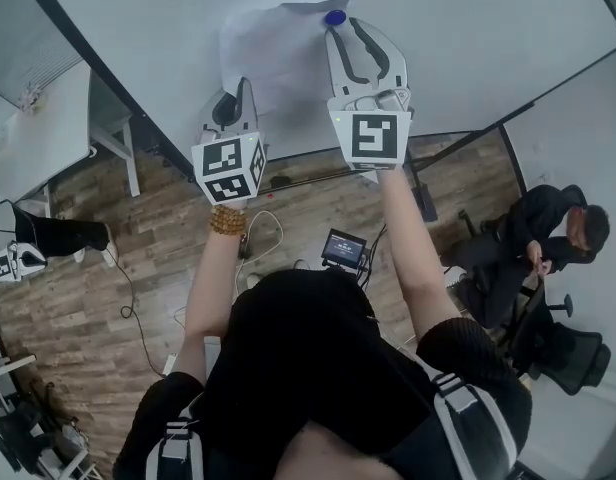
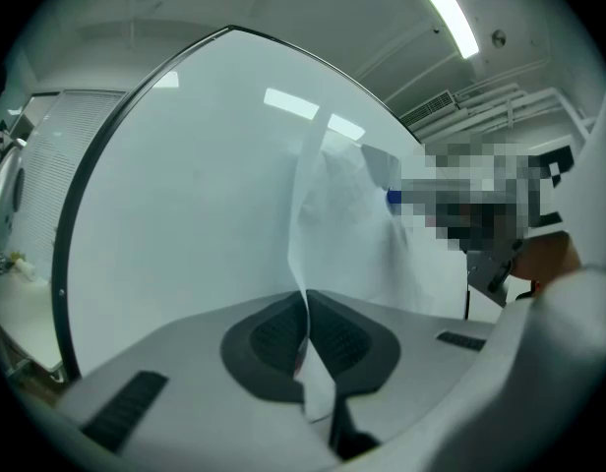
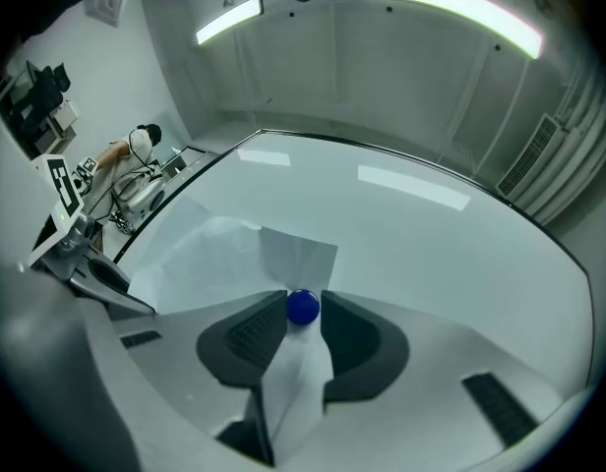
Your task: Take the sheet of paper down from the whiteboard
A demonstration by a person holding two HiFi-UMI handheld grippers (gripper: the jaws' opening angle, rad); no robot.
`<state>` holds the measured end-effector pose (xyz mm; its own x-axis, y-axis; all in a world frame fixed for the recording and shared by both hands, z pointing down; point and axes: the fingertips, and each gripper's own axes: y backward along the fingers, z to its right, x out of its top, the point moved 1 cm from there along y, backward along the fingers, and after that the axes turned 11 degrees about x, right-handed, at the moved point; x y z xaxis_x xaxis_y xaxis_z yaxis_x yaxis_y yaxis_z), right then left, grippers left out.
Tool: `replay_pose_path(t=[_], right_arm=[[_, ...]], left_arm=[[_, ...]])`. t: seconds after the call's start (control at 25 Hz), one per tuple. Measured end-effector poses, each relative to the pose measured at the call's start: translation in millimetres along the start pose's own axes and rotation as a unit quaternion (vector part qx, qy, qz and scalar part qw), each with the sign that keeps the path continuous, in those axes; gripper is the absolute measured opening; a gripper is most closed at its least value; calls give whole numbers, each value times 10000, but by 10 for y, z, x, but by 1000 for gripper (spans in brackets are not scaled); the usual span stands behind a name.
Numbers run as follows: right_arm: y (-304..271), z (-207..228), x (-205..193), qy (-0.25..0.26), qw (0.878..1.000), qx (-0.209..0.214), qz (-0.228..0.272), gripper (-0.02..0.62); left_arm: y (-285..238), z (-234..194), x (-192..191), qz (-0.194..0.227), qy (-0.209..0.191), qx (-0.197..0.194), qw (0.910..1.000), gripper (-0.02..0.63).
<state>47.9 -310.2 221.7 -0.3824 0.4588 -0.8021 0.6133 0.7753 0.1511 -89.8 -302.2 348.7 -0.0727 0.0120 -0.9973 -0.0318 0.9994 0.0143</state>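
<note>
Two handheld grippers are raised to a whiteboard (image 1: pixel 468 38). The left gripper (image 2: pixel 306 308) is clenched tight on one edge of a white sheet of paper (image 1: pixel 273 53), and the right gripper (image 1: pixel 345 28) has its jaws apart with a round blue magnet (image 3: pixel 302 307) between their tips. The paper lies against the board with the magnet sitting on it near one corner, and its gripped edge is lifted off the surface.

An office-like workroom: large whiteboard (image 1: pixel 468 38), swivel chair (image 1: pixel 573 353), white desk (image 1: pixel 43 138), ceiling strip lights (image 3: pixel 451 8).
</note>
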Motion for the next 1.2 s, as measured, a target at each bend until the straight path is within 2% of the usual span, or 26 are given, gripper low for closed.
replay_pose_path(t=[0.48,1.2], right_arm=[[-112,-8,-51,-11,10000,4,-17,127],[-194,5,-80,-90,9999,48,-34,126]], left_arm=[[-15,14,-44,-34,16,21,10000,9],[-35,27,-70,-90,52,37,9999,9]])
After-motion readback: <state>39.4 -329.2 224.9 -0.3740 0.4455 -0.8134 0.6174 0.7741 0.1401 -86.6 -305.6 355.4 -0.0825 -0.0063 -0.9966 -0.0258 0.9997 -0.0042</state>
